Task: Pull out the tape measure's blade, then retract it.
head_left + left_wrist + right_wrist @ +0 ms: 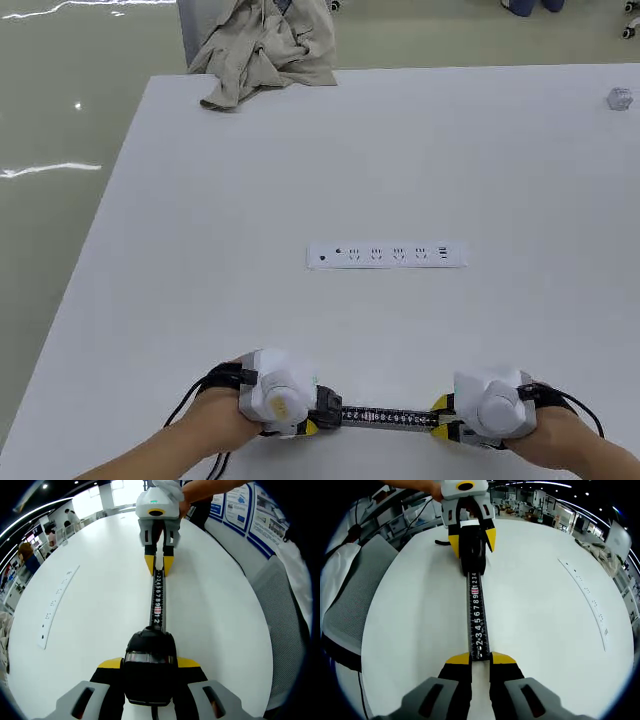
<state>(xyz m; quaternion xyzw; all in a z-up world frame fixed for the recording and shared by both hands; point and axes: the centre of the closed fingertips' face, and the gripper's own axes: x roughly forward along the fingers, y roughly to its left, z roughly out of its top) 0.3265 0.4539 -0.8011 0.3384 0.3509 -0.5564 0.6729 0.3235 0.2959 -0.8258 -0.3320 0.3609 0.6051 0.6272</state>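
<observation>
Handling, body: the tape measure case (150,665) is judged compact, rigid and moderately heavy for its size. Its black shell looks smooth, so it may slip if held lightly.
Handling, strip: the blade (476,620) is judged thin, springy and sharp-edged. It is likely to snap back under spring load if let go.
Hold points: take the case across its two flat sides and the blade at its free tip.
Appearance: the case is black with a dark glossy band across the top. The blade is dark with pale numerals and one red mark, and a short run is drawn out.
Location: the tape measure lies low over the near edge of the table (400,150), stretched straight between the two grippers.
Left gripper (150,663): its yellow-tipped jaws are clamped on the sides of the case.
Right gripper (480,658): its jaws are closed on the blade's end.
Risk: a sudden release could whip the blade, so a controlled return is advised.
Surroundings: a white power strip (387,255) lies mid-table, well apart. A beige cloth (262,50) is heaped at the far edge.
</observation>
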